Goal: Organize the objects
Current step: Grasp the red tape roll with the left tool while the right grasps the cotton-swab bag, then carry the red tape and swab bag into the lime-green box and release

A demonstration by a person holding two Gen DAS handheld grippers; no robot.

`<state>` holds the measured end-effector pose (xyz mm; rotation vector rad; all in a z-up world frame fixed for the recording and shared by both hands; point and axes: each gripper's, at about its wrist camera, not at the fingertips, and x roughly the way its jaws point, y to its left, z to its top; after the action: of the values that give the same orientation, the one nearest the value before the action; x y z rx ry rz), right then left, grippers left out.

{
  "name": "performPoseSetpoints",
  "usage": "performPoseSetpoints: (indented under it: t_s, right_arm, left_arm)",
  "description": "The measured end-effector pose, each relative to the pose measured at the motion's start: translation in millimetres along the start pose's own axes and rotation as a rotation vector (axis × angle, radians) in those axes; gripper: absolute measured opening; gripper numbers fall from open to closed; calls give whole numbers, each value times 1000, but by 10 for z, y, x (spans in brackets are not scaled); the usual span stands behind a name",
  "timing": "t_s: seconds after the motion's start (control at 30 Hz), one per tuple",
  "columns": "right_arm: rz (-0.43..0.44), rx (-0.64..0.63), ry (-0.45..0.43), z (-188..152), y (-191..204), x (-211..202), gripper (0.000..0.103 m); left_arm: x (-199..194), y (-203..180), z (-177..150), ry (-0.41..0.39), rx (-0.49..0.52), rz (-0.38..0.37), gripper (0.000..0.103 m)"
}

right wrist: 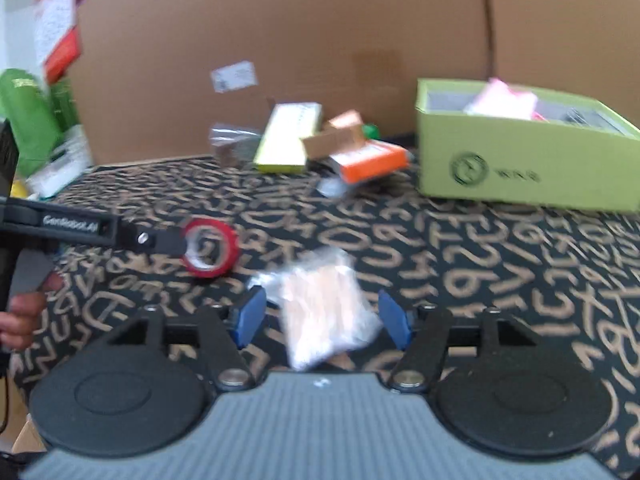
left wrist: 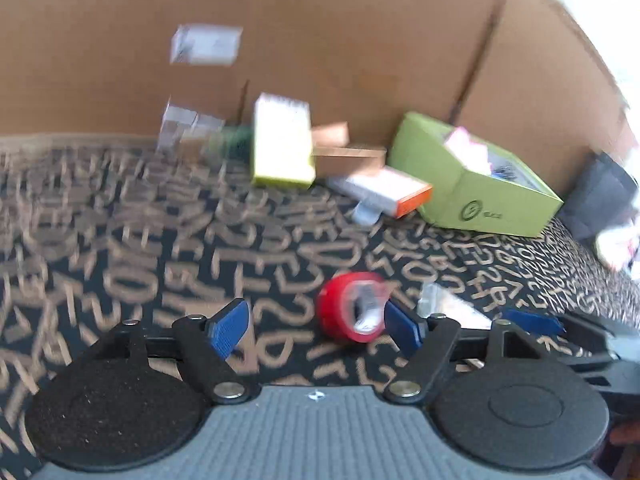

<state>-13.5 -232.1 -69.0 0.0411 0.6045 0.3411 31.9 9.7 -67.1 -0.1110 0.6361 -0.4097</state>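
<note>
On the lettered cloth (right wrist: 480, 248), both grippers hang wide open and empty: left gripper (left wrist: 316, 326) beside the red tape roll (left wrist: 352, 308), right gripper (right wrist: 322, 318) straddling a clear packet (right wrist: 324, 304). Closing comes next, then the green box (right wrist: 520, 160) at two o'clock.

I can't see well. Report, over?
Left tongs open beside red tape roll. Right tongs open around clear packet. Green box behind; path clear.

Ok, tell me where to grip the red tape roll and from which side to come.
Grip the red tape roll across its band, one finger in the open core and one on the outer wall. It stands on edge, tilted, with the core facing the left hand-held gripper, so come in low from the near side. That gripper is open, its right finger already near the core.
</note>
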Motion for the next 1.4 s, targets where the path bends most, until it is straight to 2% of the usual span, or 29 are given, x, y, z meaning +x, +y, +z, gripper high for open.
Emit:
performPoseSetpoints:
  t_s: [0.17,0.27,0.3,0.33,0.37,0.47,0.57,0.67,0.7,0.73,0.77,0.8,0.83,0.97,1.13,1.27,1.4]
  right_arm:
    - [-43,-64,54,29,43,250,67]
    - [-34,-32,68,-49,55,230,67]
    - [-17,-31,72,-72,63,205,66]
    - [-8,-41,76,-88,81,174,63]
    - [-3,-61,84,-99,107,146,61]
    - [-9,-95,90,-81,152,132,60]
    - [-30,-57,85,-26,110,214,62]
    - [-41,-24,81,-13,89,298,62]
    - [-60,-46,80,-22,121,312,59]
    - [-82,-75,79,-34,159,314,51]
    - [-93,-95,74,-50,192,302,46]
    - [-83,-94,73,-59,195,288,40]
    - [-76,-86,71,-65,189,272,34]
    - [-59,-54,64,-75,130,189,26]
    - [-57,17,25,-38,-52,-8,25]
    - [-99,32,-39,88,-257,-195,25]
    - [-154,6,-104,321,-490,-351,25]
  left_arm:
    - [185,-228,69,-7,167,-31,82]
    - [410,-255,43,24,214,20,82]
    - [467,-236,30,35,209,21,79]
    - [522,-209,20,54,203,7,71]
    - [549,-181,10,85,190,-8,48]
    - [501,-132,26,85,175,-16,49]
    - [468,-98,30,88,159,-17,50]
    - [484,-114,3,71,161,23,64]
    - [482,-120,-10,65,165,34,65]
    - [485,-131,-17,61,170,35,65]
    - [497,-141,-18,61,178,36,62]
    - [488,-151,-20,61,184,27,53]
    - [497,-155,-16,65,185,9,50]
    - [474,-210,-23,73,201,20,49]
    - [431,-264,68,101,162,-73,49]
    - [416,-490,254,59,212,-116,49]
    - [441,-787,588,3,259,-179,49]
